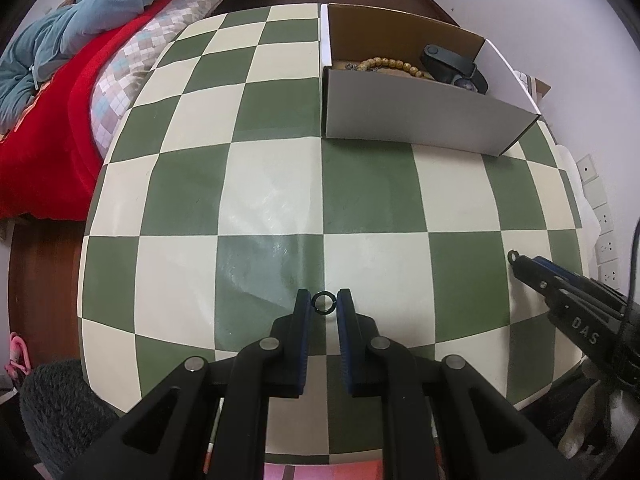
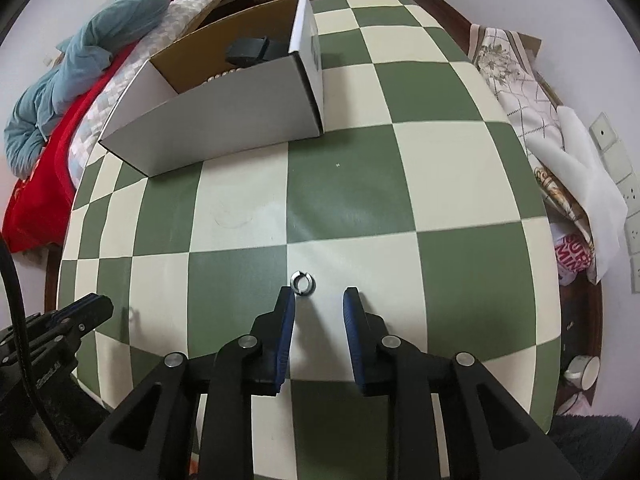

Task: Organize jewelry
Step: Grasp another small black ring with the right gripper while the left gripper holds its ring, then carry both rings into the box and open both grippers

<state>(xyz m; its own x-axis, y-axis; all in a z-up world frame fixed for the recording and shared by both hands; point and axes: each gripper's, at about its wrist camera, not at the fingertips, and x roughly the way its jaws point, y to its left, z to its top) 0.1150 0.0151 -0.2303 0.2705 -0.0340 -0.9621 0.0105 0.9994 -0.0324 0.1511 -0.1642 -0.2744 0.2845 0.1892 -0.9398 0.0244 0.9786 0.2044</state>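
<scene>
My left gripper (image 1: 324, 305) clamps a small dark ring (image 1: 322, 303) between its blue pads, the ring pinched at the tips just above the checked tablecloth (image 1: 272, 184). In the right wrist view, my right gripper (image 2: 319, 300) stands with its jaws apart; a second ring (image 2: 303, 282), silvery and split at the top, lies on the cloth at about 11 o'clock from the gripper's tips, just beside the left fingertip, and nothing is gripped. I count two rings in all, one per gripper.

In the left wrist view the right gripper enters at 3 o'clock, and its black body bears the letters "DAS".

Farther out, at 1 o'clock in the left wrist view, sits one open cardboard box (image 1: 416, 116), white outside and brown inside. It holds one strand of tan wooden beads (image 1: 390, 65), a small dark metallic piece (image 1: 351, 66) at the strand's left end that I cannot identify, and one black strap-like item (image 1: 454, 63) against the right wall. From the right wrist view, a row of pale beads (image 2: 222, 76) shows inside the same box.

Beyond the table, at 10 o'clock, lie one red blanket (image 1: 48, 136) and one blue-grey cloth (image 1: 80, 24).
</scene>
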